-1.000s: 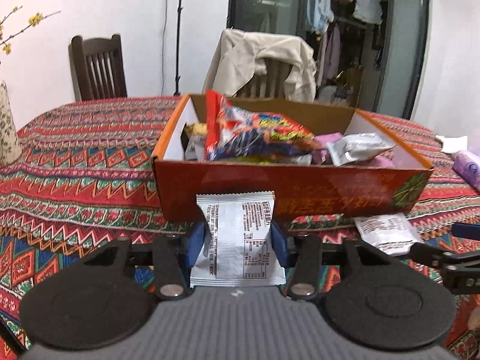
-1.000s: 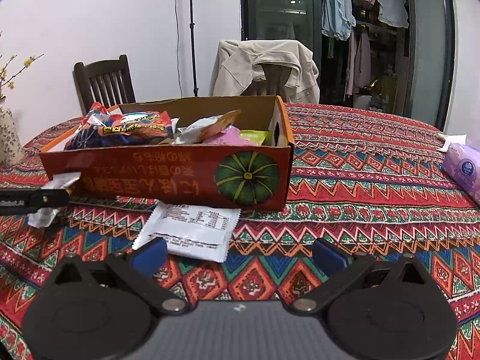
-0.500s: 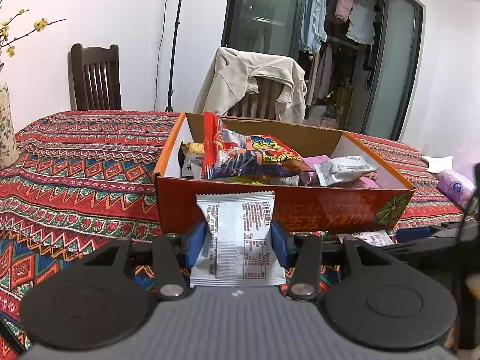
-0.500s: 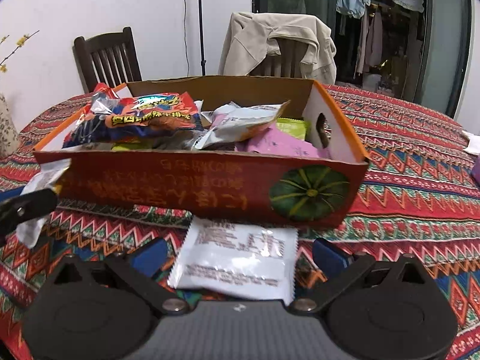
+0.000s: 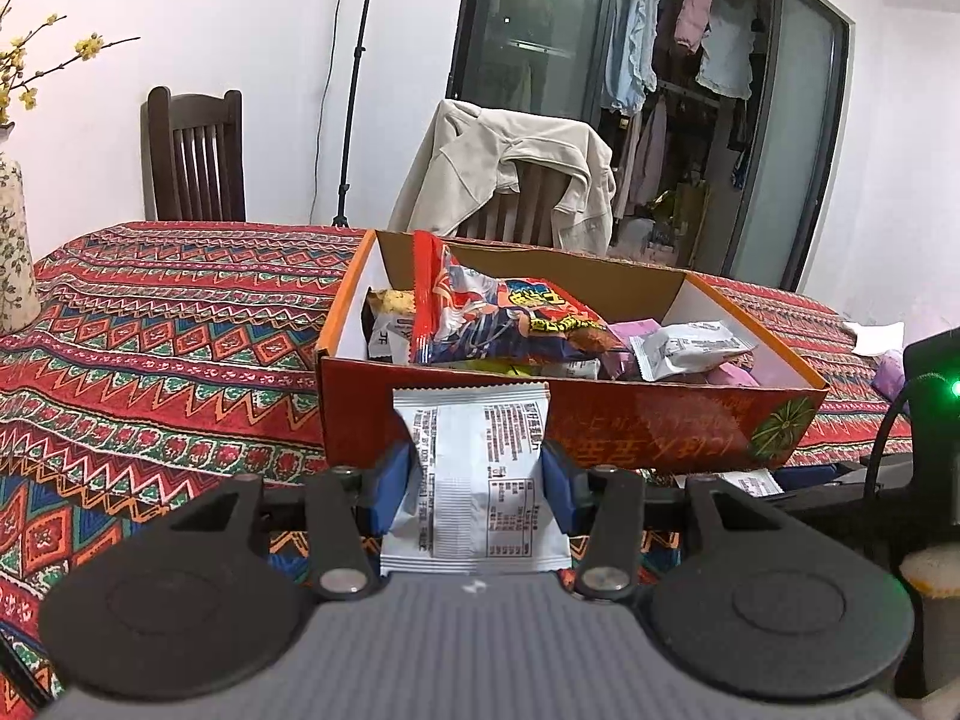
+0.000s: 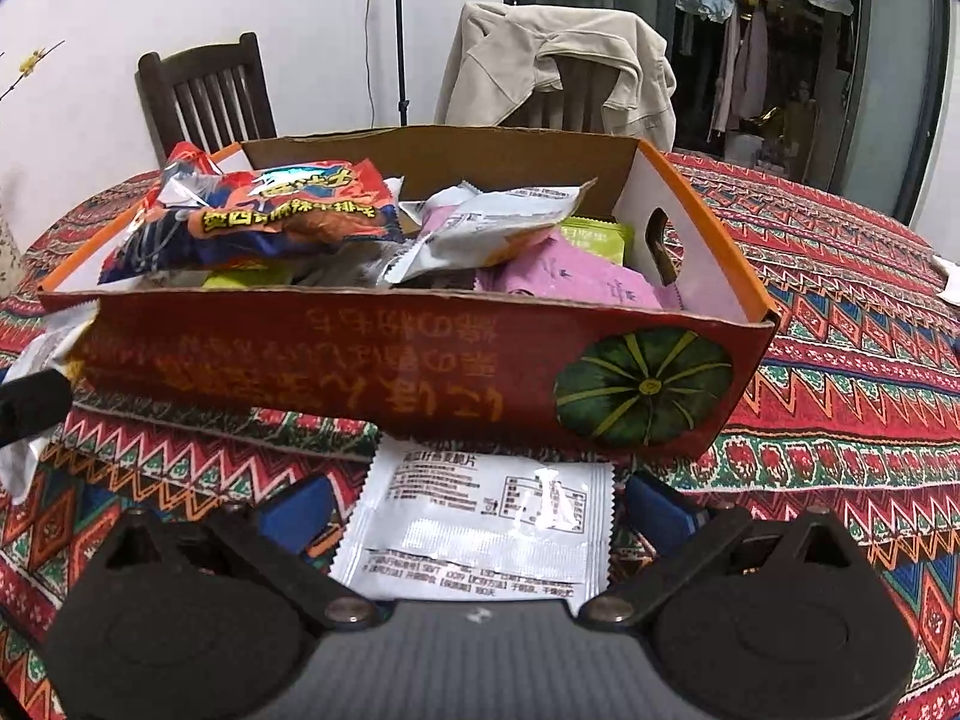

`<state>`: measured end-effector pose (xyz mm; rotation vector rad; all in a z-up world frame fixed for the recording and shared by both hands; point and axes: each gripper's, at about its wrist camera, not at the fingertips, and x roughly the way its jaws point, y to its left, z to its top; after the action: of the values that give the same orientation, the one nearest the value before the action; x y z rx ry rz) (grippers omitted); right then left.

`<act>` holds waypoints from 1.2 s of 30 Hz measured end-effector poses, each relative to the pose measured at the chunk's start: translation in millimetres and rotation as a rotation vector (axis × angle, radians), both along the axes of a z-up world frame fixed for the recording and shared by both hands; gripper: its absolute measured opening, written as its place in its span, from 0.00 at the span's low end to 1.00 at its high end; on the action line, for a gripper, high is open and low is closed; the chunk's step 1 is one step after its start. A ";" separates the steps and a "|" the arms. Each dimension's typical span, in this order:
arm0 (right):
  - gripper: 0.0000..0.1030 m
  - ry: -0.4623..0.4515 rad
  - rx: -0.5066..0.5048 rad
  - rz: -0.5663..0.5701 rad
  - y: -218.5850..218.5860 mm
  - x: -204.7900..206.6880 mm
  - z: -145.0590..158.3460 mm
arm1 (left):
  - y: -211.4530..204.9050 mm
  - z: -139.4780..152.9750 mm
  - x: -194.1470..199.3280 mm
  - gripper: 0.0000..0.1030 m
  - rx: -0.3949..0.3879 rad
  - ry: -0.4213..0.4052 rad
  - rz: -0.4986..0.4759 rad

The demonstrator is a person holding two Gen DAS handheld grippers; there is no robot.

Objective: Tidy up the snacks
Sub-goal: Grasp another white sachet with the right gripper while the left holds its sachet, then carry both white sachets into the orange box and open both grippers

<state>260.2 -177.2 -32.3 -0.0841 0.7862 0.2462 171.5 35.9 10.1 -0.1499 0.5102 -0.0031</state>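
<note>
Our left gripper pinches a white printed snack packet upright before the orange box. Our right gripper is spread around another white packet lying flat on the table against the box's near wall.

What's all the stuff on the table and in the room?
box: 1, red-orange cardboard, on the table, full of snacks
big chip bag: 1, red and blue, on top in the box
silver packets: 2, one in the left gripper, one flat on the table before the box
tablecloth: 1, red patterned
chairs: 2, dark wood; another under a beige jacket
vase: 1, flowered, table's left edge
left gripper: shut on a packet
right gripper: open around the flat packet
</note>
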 end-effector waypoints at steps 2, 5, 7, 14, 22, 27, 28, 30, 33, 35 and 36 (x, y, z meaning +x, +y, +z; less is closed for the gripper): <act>1.00 0.001 0.000 0.007 0.2 1.6 0.0 | 1.3 -0.3 0.1 0.47 -0.001 0.002 0.003; 0.96 0.007 0.006 0.008 -0.7 1.5 1.3 | 2.1 -1.3 1.6 0.47 -0.001 0.009 0.007; 0.79 -0.007 0.010 0.010 -1.5 -2.1 4.1 | 2.6 -1.8 2.0 0.47 -0.002 0.012 0.008; 0.54 -0.036 0.059 0.028 -14.1 -18.1 10.1 | 3.4 -2.7 2.6 0.47 -0.002 0.014 0.012; 0.40 -0.112 0.058 0.063 -22.5 -49.5 19.9 | 2.5 -2.5 2.0 0.47 -0.004 0.006 0.004; 0.40 -0.181 0.055 0.078 -25.1 -66.1 33.5 | 1.0 2.3 0.3 0.47 -0.001 -0.002 0.006; 0.40 -0.193 0.057 0.078 -25.9 -67.9 36.6 | -0.2 4.5 -0.6 0.47 0.002 -0.006 0.006; 0.40 -0.219 0.064 0.078 -27.9 -70.6 43.6 | -1.8 9.2 -2.2 0.47 0.003 -0.012 0.004; 0.40 -0.246 0.070 0.074 -30.5 -71.2 52.1 | -3.5 18.9 -3.6 0.47 0.008 -0.024 0.005; 0.40 -0.264 0.074 0.071 -31.7 -69.7 58.4 | -4.9 26.1 -2.2 0.47 0.013 -0.030 0.009; 0.40 -0.272 0.075 0.071 -32.2 -69.2 61.2 | -5.9 30.2 -1.0 0.47 0.018 -0.035 0.011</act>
<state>191.1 -209.4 28.9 -0.0726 0.5037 0.3239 170.4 30.0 40.3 -0.1352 0.4746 0.0099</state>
